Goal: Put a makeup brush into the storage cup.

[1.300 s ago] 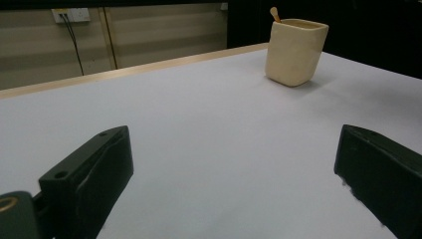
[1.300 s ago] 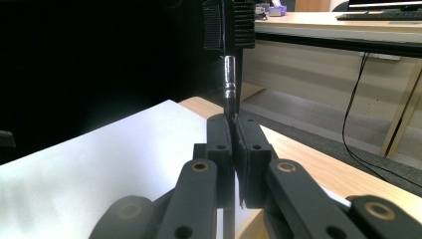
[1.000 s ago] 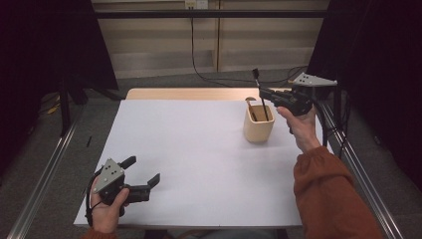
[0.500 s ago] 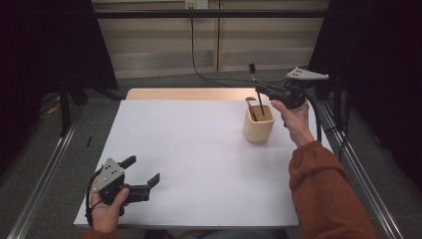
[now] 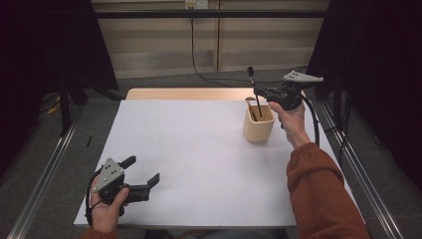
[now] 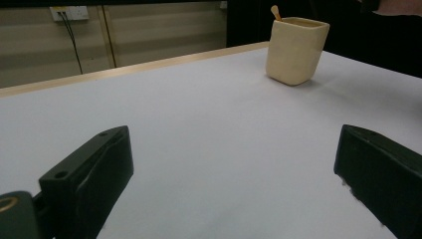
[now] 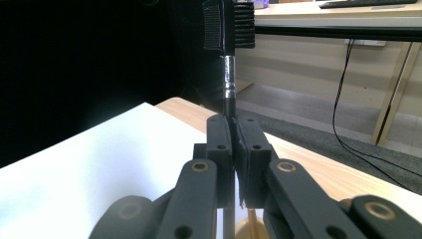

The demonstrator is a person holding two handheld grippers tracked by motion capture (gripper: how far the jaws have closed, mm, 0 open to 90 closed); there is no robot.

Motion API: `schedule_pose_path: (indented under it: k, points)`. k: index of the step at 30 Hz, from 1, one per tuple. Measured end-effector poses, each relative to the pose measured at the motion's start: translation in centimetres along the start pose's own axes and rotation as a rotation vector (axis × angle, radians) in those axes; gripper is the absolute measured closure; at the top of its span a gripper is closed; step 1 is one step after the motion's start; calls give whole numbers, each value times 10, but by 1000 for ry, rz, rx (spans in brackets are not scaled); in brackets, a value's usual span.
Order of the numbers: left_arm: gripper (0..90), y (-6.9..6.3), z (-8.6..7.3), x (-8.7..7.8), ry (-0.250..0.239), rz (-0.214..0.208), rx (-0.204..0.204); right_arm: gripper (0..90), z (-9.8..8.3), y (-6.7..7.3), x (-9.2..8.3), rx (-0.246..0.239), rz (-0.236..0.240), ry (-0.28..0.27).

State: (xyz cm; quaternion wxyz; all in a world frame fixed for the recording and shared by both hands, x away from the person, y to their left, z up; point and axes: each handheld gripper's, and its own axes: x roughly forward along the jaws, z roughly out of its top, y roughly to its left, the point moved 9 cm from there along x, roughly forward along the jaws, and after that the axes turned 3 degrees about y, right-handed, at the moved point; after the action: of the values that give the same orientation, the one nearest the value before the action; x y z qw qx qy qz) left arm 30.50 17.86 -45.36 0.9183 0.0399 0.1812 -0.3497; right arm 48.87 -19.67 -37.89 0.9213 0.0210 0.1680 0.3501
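A beige square cup (image 5: 259,128) stands on the white table at the far right, with a wooden stick (image 5: 250,102) leaning inside it. My right gripper (image 5: 258,92) hovers just above the cup's rim, shut on a thin black brush (image 5: 253,83). The brush stands almost upright, bristle head up, its lower end inside the cup. In the right gripper view the black handle (image 7: 228,99) rises from between the closed jaws, the bristle head (image 7: 215,26) at the top. My left gripper (image 5: 143,170) rests open at the near left, nothing between its jaws; its view faces the cup (image 6: 296,50).
The white table top (image 5: 199,149) stretches between the two grippers. A bare wooden strip (image 5: 189,93) runs along the far edge. Metal rails (image 5: 45,169) flank both sides, and a cable (image 5: 199,59) hangs on the wall behind.
My right gripper has shifted left and slightly down with the brush, bringing its lower end into the cup. The left gripper has stayed where it was.
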Motion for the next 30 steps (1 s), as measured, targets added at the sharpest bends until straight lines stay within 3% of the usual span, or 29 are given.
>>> schedule_pose_path:
  k: [30]
  points:
    - [21, -1, 0, 1, 2, -3, 1, 854, -33, -14, -1, 9, -41, 28]
